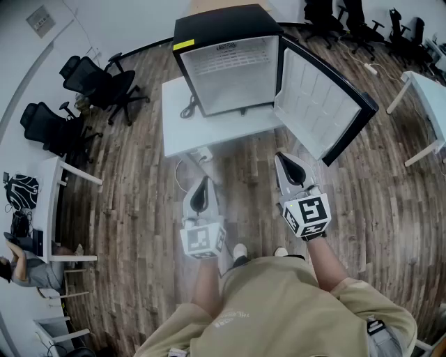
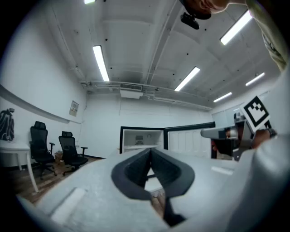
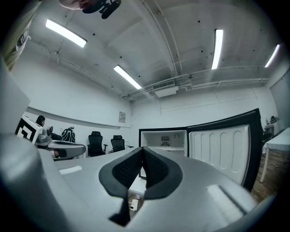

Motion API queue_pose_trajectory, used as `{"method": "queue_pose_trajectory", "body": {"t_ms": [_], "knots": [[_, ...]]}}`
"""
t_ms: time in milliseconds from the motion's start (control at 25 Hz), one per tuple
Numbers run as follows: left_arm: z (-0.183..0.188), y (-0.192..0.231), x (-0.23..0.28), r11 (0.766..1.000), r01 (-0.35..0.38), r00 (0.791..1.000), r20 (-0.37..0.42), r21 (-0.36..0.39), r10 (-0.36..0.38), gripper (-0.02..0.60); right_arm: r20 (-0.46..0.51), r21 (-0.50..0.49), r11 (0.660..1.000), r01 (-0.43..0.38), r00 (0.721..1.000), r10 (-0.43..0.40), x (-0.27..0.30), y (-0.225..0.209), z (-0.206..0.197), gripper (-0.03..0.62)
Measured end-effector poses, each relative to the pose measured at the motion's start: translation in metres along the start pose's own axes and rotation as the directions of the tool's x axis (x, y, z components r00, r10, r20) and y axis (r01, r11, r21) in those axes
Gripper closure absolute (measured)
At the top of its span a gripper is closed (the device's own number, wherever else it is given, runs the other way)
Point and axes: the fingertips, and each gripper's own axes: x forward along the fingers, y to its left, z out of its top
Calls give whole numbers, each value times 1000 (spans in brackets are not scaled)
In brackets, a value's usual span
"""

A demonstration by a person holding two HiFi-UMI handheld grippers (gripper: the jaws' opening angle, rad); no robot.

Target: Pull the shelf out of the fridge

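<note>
A small black fridge (image 1: 224, 29) stands on a low white table (image 1: 180, 129) with its door (image 1: 317, 97) swung open to the right. Inside its white cavity a shelf (image 2: 141, 146) (image 3: 166, 147) lies across at mid height, and nothing shows on it. My left gripper (image 1: 203, 179) (image 2: 150, 154) hovers over the floor short of the table, jaws shut and empty. My right gripper (image 1: 281, 155) (image 3: 142, 150) hangs a little further forward, below the open door, also shut with nothing in it. Both point level at the fridge, well apart from it.
Black office chairs (image 1: 101, 82) stand at the left, more at the back right (image 1: 352, 21). White desks sit at the right (image 1: 426, 94) and left (image 1: 47, 202), with a seated person (image 1: 19, 268) at the far left. A cable and power strip (image 1: 202, 155) lie under the table's front edge.
</note>
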Motion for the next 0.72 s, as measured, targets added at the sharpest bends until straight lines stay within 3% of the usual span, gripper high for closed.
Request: {"method": "queue_pose_trajectory", "body": {"t_ms": [360, 560, 720], "knots": [[-23, 19, 7, 997, 71, 994, -85, -33, -74, 580, -53, 42, 999, 21, 998, -19, 16, 28, -13, 588], [-20, 17, 7, 986, 160, 985, -59, -35, -162, 581, -102, -32, 998, 46, 994, -49, 24, 43, -27, 589], [-25, 30, 0, 985, 168, 983, -62, -41, -171, 581, -132, -19, 996, 82, 988, -84, 31, 57, -37, 589]]}}
